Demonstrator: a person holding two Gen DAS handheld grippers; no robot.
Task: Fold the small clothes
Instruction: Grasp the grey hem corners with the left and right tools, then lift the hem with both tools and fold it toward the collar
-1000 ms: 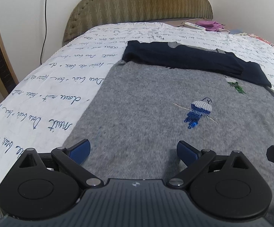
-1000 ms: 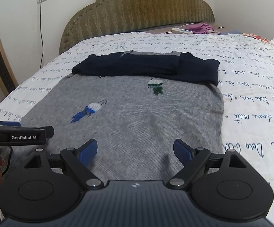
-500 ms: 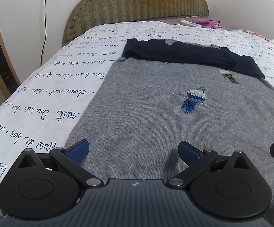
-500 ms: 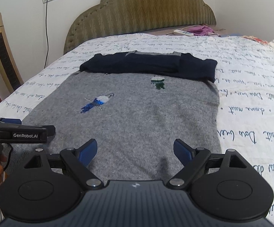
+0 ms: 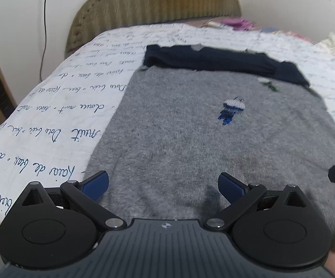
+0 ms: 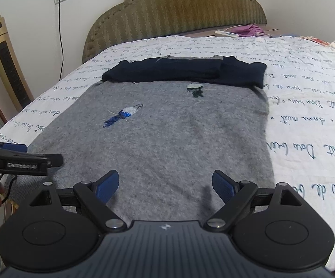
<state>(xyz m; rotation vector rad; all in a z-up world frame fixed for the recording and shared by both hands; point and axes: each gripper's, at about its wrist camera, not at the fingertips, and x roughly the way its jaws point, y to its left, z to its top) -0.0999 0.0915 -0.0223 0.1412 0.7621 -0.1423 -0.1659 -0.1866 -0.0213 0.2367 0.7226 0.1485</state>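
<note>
Left wrist view shows the left hand-held gripper with its jaws spread wide and nothing between them, poised over the near hem of a grey knit sweater; the right hand-held gripper is likewise wide open and empty above the same hem, toward its other corner. Spread flat on the bed over a white sheet printed with script, the sweater has its navy sleeves folded across the chest at the far end, near the headboard; a small blue embroidered figure and a green one mark its front. I judge the knit to be soft, light and limp; it should drape and sag as soon as it is lifted, and may stretch if pulled from one point; its fuzzy surface ought to give the pads good purchase, so slipping seems unlikely. Each bottom corner of the hem looks the sensible place to pinch, one per hand, so the lower edge can be carried evenly up toward the sleeves without bunching.
</note>
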